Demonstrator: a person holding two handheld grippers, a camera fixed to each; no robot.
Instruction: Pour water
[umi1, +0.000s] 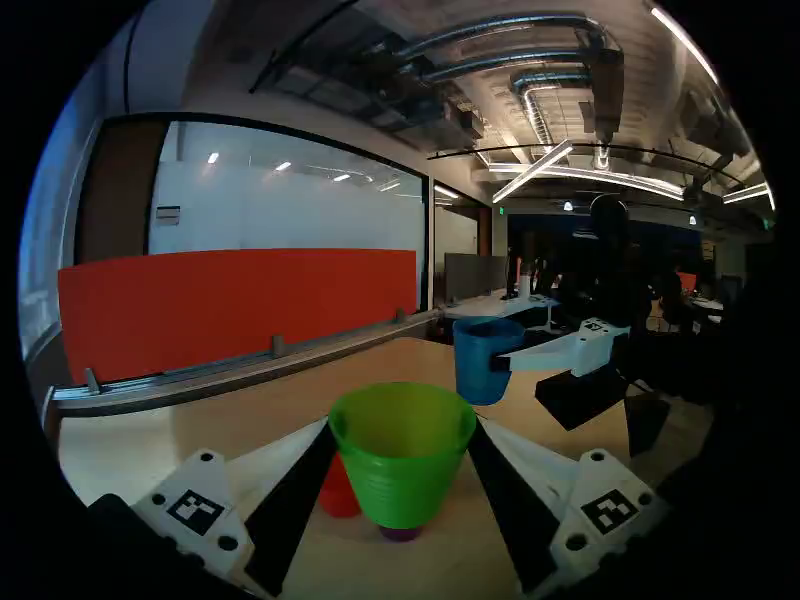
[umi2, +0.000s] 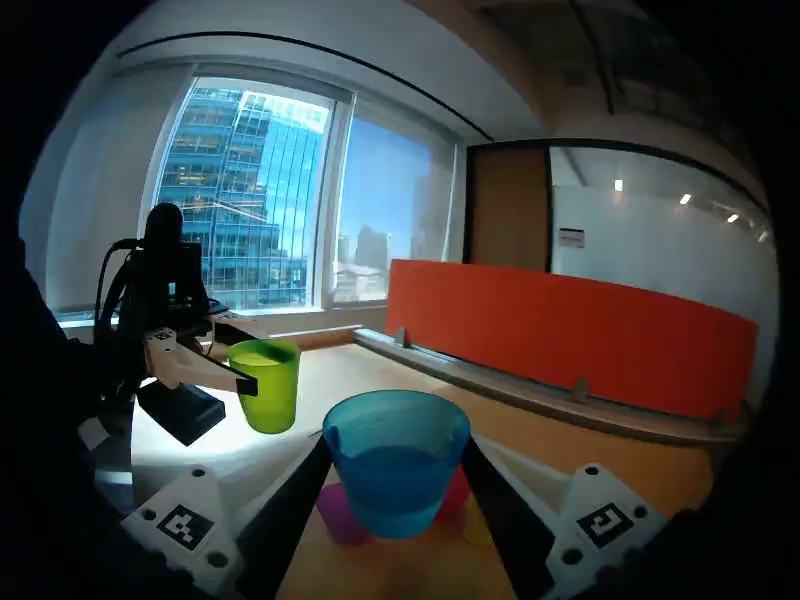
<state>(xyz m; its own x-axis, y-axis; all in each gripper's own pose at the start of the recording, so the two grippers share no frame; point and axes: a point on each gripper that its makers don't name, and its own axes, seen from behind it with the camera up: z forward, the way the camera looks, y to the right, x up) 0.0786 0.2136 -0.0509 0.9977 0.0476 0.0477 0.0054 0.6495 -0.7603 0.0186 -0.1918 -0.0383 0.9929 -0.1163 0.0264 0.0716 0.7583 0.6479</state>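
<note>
Two cups are held upright over the wooden table (umi1: 250, 410). The green cup (umi1: 402, 455) is clamped by the left gripper (umi1: 400, 428). The blue cup (umi2: 397, 475), with water seen inside, is pinched by the right gripper (umi2: 397, 445).

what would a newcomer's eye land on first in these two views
The bright green cup sits low and centre in the left gripper view, clamped by the left gripper; the blue cup sits likewise in the right gripper view, clamped by the right gripper. Behind runs a long orange panel, with a sunlit window to its left.
</note>
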